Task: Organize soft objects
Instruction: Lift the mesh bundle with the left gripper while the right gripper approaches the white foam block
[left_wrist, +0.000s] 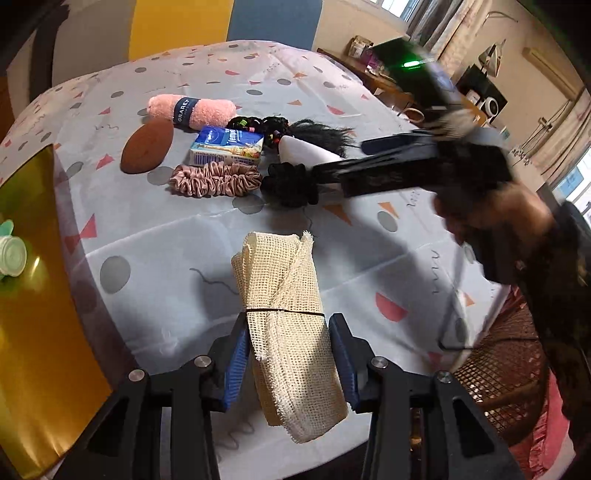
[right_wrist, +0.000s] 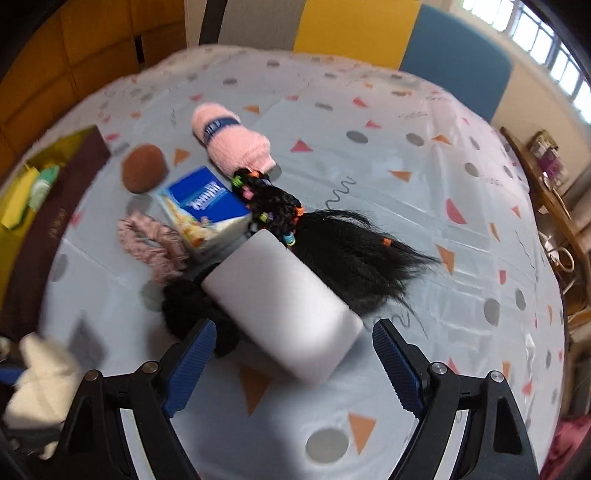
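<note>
My left gripper (left_wrist: 288, 323) is shut on a rolled cream mesh cloth (left_wrist: 284, 273) bound with a thin black band, held above the spotted tablecloth (left_wrist: 166, 258). The same roll shows as a cream blur (right_wrist: 37, 376) at the lower left of the right wrist view. My right gripper (right_wrist: 295, 332) hangs open over a white foam block (right_wrist: 280, 306) without touching it; from the left wrist view it (left_wrist: 338, 158) is blurred. Around the block lie a black scrunchie (right_wrist: 184, 310), a pink scrunchie (right_wrist: 147, 243), a blue tissue pack (right_wrist: 203, 210), a pink towel roll (right_wrist: 232, 144), a brown ball (right_wrist: 143, 168) and black braided hair (right_wrist: 332, 243).
A gold box (left_wrist: 33, 332) stands at the table's left edge with a pale green item (left_wrist: 11, 251) in it. A person's dark lace sleeve (left_wrist: 546, 295) reaches in from the right. A wicker chair (left_wrist: 498, 369) sits beyond the table's right edge.
</note>
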